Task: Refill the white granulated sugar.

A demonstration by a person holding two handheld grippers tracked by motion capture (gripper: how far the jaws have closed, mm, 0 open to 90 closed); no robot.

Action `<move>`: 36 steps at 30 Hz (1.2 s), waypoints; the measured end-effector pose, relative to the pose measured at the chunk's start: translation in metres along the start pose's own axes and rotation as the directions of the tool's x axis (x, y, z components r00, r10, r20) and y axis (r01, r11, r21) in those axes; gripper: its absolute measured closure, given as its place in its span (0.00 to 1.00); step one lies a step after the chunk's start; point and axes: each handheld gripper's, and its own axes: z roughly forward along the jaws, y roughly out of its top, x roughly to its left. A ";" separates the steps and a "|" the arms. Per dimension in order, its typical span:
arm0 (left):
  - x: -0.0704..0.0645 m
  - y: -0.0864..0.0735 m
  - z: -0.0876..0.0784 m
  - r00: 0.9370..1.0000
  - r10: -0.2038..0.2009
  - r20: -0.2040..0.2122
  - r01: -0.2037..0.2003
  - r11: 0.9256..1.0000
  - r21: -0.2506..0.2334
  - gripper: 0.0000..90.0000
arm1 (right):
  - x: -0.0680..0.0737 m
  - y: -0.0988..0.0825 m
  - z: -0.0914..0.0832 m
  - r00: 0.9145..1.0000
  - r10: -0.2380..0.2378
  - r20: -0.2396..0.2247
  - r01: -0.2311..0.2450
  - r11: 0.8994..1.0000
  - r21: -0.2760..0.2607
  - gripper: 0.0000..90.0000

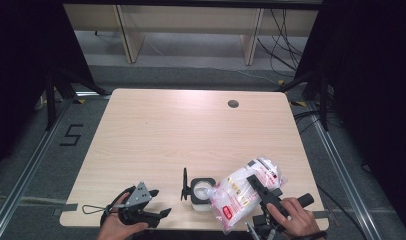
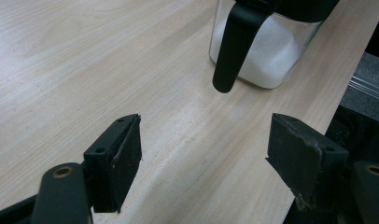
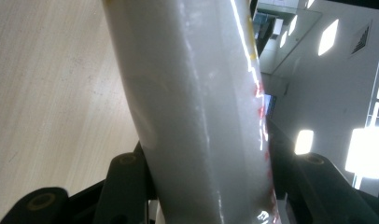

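We are holding a plastic bag (image 1: 243, 192) of white granules in our right tongs (image 1: 258, 190), and the jaws are clamping it on both sides, as the right gripper view is showing with the white, glossy bag (image 3: 197, 107) rising between them. The bag is carrying red labels and print, but the writing is too small and blurred for us to read; a taped figure "5" (image 1: 71, 134) is lying on the floor at about nine o'clock from the table (image 1: 191, 130). The bag is tilting over the table's near edge at roughly five o'clock, its lower end leaning toward a clear square jar (image 1: 201, 194) that is standing just beside it, at about six o'clock on the table. The jar is holding white granules, and its black lid (image 1: 184, 184) is standing flipped open on the jar's left. Our right hand (image 1: 293, 217) is gripping the tongs from below right, pointing them up and away. Our left tongs (image 1: 146, 207) are resting wide apart near the table's near edge at seven o'clock, with nothing between them; in the left gripper view they are pointing toward the jar (image 2: 267, 51) and its hanging black lid (image 2: 234, 44). Our left hand (image 1: 118, 227) is holding them low.
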 end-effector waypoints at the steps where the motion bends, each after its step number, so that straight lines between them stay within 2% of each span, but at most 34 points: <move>1: 0.001 0.000 0.000 1.000 0.005 0.000 -0.005 1.000 -0.001 0.29 | 0.000 0.000 0.000 1.000 0.000 0.002 0.000 1.000 0.003 0.62; 2: 0.002 0.001 -0.001 1.000 0.027 0.000 -0.027 1.000 0.009 0.29 | 0.000 0.000 -0.001 1.000 0.011 -0.002 -0.011 1.000 0.009 0.62; 3: 0.002 0.000 -0.001 1.000 0.023 -0.001 -0.023 1.000 0.007 0.29 | -0.001 -0.001 -0.001 1.000 -0.002 0.007 0.002 1.000 0.006 0.62; 4: 0.002 0.000 -0.001 1.000 0.021 -0.002 -0.021 1.000 0.006 0.29 | -0.001 -0.001 -0.002 1.000 0.016 0.000 -0.016 1.000 0.025 0.63; 5: 0.001 0.000 -0.001 1.000 0.017 -0.001 -0.017 1.000 0.000 0.29 | -0.001 -0.001 -0.002 1.000 0.010 0.003 -0.010 1.000 0.029 0.62; 6: 0.000 0.000 0.000 1.000 0.003 -0.004 -0.003 1.000 -0.001 0.29 | 0.001 -0.002 -0.003 0.999 0.032 0.016 -0.033 0.999 0.036 0.63; 7: 0.002 0.001 -0.001 1.000 0.016 -0.001 -0.016 1.000 0.007 0.29 | 0.001 -0.002 -0.004 0.999 0.035 0.018 -0.035 0.998 0.043 0.62; 8: 0.002 0.001 0.000 1.000 0.025 -0.002 -0.025 1.000 0.008 0.29 | 0.000 -0.002 -0.004 1.000 0.016 0.018 -0.017 0.999 0.040 0.62; 10: 0.002 0.000 0.000 0.999 0.032 -0.005 -0.032 0.999 0.014 0.29 | 0.000 -0.002 -0.004 1.000 0.022 0.019 -0.023 0.998 0.051 0.63; 11: 0.002 0.000 0.000 1.000 0.028 -0.004 -0.028 1.000 0.008 0.29 | -0.003 -0.001 -0.004 1.000 -0.023 0.013 0.023 0.999 0.044 0.63; 12: 0.003 0.001 -0.001 0.999 0.037 -0.002 -0.037 0.999 0.019 0.29 | -0.004 -0.001 -0.003 0.998 -0.056 0.027 0.055 0.998 0.033 0.63; 14: 0.001 0.000 -0.001 1.000 0.017 0.000 -0.017 1.000 0.004 0.29 | -0.004 0.000 -0.005 0.998 -0.053 0.020 0.052 0.998 0.047 0.63; 15: 0.001 0.000 0.000 1.000 0.018 0.000 -0.018 1.000 0.004 0.29 | -0.006 0.001 -0.005 0.997 -0.076 0.027 0.075 0.996 0.040 0.63; 17: 0.002 0.000 0.000 1.000 0.028 -0.004 -0.028 1.000 0.009 0.29 | -0.006 0.002 -0.006 0.997 -0.072 0.014 0.071 0.996 0.055 0.63; 18: 0.002 0.000 0.000 0.999 0.032 -0.006 -0.031 0.999 0.013 0.29 | -0.006 0.002 -0.006 0.998 -0.060 0.029 0.059 0.997 0.044 0.63; 20: 0.002 0.000 0.000 0.999 0.031 -0.004 -0.031 0.999 0.015 0.29 | -0.006 0.002 -0.005 0.998 -0.065 0.028 0.063 0.997 0.044 0.63; 21: 0.003 0.000 -0.001 0.999 0.045 -0.005 -0.045 0.999 0.025 0.29 | -0.006 0.002 -0.005 0.998 -0.066 0.025 0.065 0.997 0.048 0.63; 22: 0.003 0.001 -0.001 0.999 0.045 -0.007 -0.044 0.999 0.023 0.29 | -0.006 0.001 -0.005 0.997 -0.079 0.026 0.078 0.996 0.043 0.63; 23: 0.002 0.000 0.000 0.999 0.033 -0.007 -0.033 0.999 0.015 0.29 | -0.006 0.001 -0.005 0.997 -0.079 0.026 0.078 0.996 0.043 0.63; 27: 0.002 0.000 0.000 1.000 0.029 -0.004 -0.029 1.000 0.009 0.29 | -0.007 0.002 -0.006 0.996 -0.082 0.016 0.081 0.995 0.049 0.63; 28: 0.002 0.000 0.000 1.000 0.026 -0.005 -0.026 1.000 0.007 0.29 | -0.005 0.002 -0.006 0.998 -0.054 0.024 0.053 0.997 0.055 0.63; 30: 0.001 0.000 0.000 1.000 0.026 -0.004 -0.026 1.000 0.010 0.29 | -0.005 0.002 -0.006 0.998 -0.051 0.021 0.050 0.997 0.051 0.63; 32: 0.002 0.000 0.000 0.999 0.033 -0.006 -0.033 0.999 0.014 0.29 | -0.006 0.002 -0.005 0.998 -0.065 0.010 0.064 0.997 0.047 0.63; 33: 0.002 0.000 0.000 1.000 0.031 -0.006 -0.031 0.999 0.013 0.29 | -0.005 0.002 -0.005 0.998 -0.057 0.022 0.056 0.998 0.040 0.63; 36: 0.001 0.000 0.000 1.000 0.027 -0.003 -0.027 1.000 0.010 0.29 | -0.007 0.001 -0.004 0.997 -0.070 0.022 0.069 0.997 0.034 0.63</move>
